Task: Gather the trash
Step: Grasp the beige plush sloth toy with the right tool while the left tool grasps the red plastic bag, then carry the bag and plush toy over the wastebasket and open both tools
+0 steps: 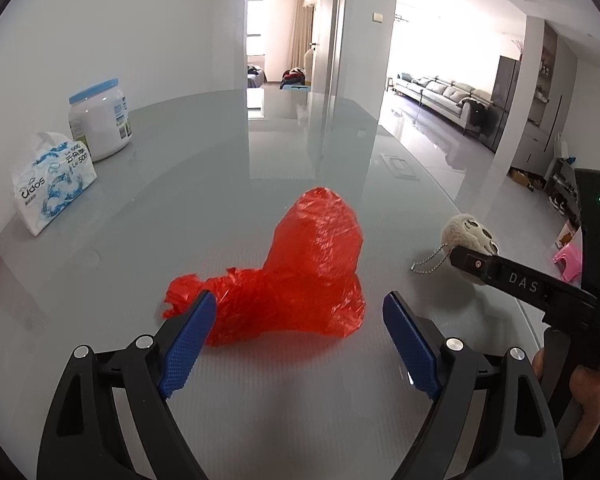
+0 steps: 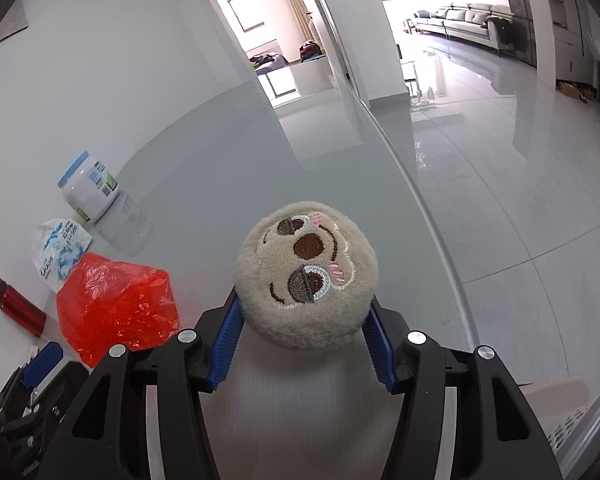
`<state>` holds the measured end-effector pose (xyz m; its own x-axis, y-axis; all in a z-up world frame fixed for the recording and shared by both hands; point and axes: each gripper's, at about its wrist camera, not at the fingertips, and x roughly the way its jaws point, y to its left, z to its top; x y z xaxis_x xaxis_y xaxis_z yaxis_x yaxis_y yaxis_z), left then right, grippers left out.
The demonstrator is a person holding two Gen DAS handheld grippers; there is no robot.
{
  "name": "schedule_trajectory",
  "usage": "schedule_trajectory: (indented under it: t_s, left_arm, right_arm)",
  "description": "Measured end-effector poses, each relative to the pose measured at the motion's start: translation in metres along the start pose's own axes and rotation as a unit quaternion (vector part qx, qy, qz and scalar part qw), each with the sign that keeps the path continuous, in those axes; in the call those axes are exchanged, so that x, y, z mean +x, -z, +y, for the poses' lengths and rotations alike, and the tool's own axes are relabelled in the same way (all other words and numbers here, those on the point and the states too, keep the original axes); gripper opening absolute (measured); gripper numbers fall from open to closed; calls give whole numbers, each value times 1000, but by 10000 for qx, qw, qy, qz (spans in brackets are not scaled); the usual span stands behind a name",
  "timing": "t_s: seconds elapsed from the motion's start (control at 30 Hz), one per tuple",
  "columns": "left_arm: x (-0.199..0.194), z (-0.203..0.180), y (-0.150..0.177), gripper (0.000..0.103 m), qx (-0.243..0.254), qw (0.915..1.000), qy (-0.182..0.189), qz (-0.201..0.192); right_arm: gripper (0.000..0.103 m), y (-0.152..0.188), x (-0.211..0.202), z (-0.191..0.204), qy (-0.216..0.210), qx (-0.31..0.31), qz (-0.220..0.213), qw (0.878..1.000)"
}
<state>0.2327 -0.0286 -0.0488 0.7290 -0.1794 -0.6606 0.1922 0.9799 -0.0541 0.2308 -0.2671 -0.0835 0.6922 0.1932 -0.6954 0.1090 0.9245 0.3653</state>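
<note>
While the grey tabletop point(image 1: 204, 184) carries it all, the red bag point(image 1: 300, 276) lies crumpled near its middle, just ahead of the left tongs point(image 1: 300, 320), which gape wide and empty. Right tongs point(image 2: 302, 320) pinch the plush ball point(image 2: 306, 276). Next, likely: open the bag's mouth to drop it in.

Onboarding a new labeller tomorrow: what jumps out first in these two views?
The crumpled red plastic bag lies mid-table, just ahead of the open left gripper, one blue finger at its knotted end. Next, the round beige plush toy with a stitched face, clamped between the right gripper fingers near the table edge. A white jar and a tissue pack stand at the far left by the wall.
</note>
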Motion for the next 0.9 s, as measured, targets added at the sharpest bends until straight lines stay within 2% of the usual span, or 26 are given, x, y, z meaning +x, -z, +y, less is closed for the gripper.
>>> schedule_trajectory:
  t_s: [0.17, 0.23, 0.27, 0.33, 0.43, 0.53, 0.67, 0.8, 0.9]
  left_arm:
    - [23, -7, -13, 83, 23, 9998, -184, -56]
    - [34, -6, -12, 62, -11, 9998, -207, 81]
    - [39, -5, -10, 58, -13, 9996, -203, 179]
    - [44, -3, -5, 36, 35, 9993, -231, 277]
    - [41, 2, -6, 19, -54, 9996, -146, 237]
    - [36, 4, -5, 15, -77, 9996, -184, 177]
    - [24, 6, -1, 15, -140, 9996, -206, 99]
    - [6, 2, 8, 15, -129, 9995, -282, 11]
    - [-9, -8, 16, 14, -48, 9996, -260, -37]
  right_arm:
    - [54, 1, 1, 1, -52, -20, 35, 10000]
    - [54, 2, 2, 2, -64, -48, 61, 9999]
    - [54, 2, 2, 2, -73, -57, 66, 9999]
    - [54, 3, 1, 1, -87, -66, 62, 9999]
    - [54, 3, 0, 0, -102, -41, 54, 9999]
    - [54, 4, -1, -1, -121, -12, 58, 9999]
    - [54, 10, -8, -3, -168, 0, -4, 9999]
    - [54, 21, -30, -10, -377, 119, -142, 9991]
    - [54, 37, -55, -18, -375, 172, -297, 9987]
